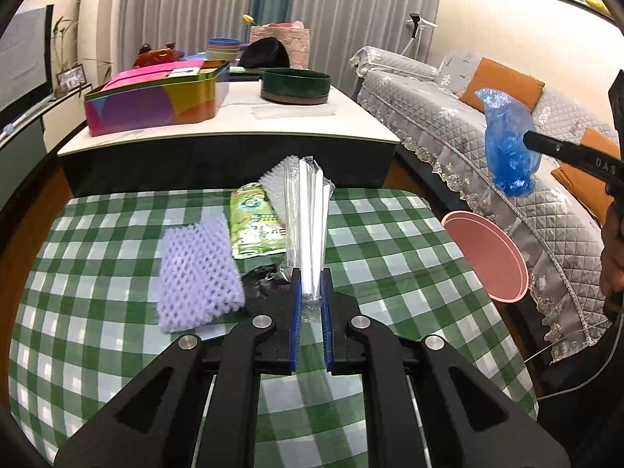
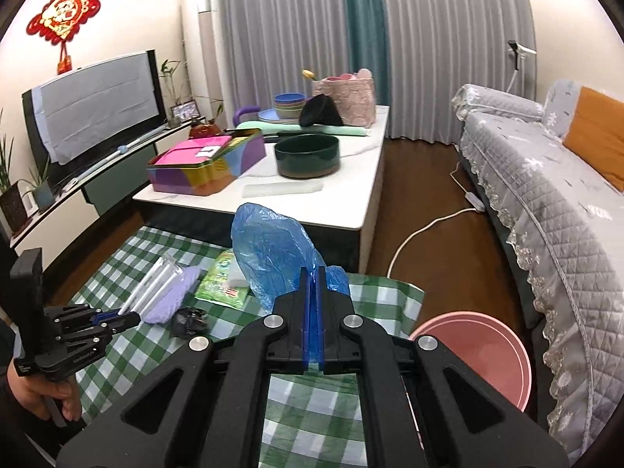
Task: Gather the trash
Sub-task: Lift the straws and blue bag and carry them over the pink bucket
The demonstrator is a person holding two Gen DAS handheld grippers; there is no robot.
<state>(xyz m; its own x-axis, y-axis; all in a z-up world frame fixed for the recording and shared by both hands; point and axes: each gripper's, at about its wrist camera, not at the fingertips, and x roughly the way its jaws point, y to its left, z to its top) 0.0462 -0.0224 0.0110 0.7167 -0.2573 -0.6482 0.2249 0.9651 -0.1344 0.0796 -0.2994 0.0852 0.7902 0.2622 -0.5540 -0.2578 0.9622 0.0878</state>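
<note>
Above the checked tabletop point(image 1: 117, 234), left tool point(image 1: 311, 273) pinches a clear sleeve of white straws point(image 1: 308, 210) by its near end; light, slick film, straws stiff inside. Right tool point(image 2: 311, 273), jaws nearly together, grips a blue plastic bag point(image 2: 269, 249): limp, weightless, best bunched. Purple foam net point(image 1: 197, 273) and green wrapper point(image 1: 255, 222) lie flat; pink bin point(image 2: 479, 355) sits right.

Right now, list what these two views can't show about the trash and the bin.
- Pink bin: its inside bottom is hidden by the right tongs' body in the right wrist view; the table edge cuts it in the left wrist view.
- Green packet: print too small to read; the clear sleeve of white tubes overlaps it.
- Black scrap: blurred, half behind the left tongs.
- Blue plastic bag: lower end hidden between the pads.
</note>
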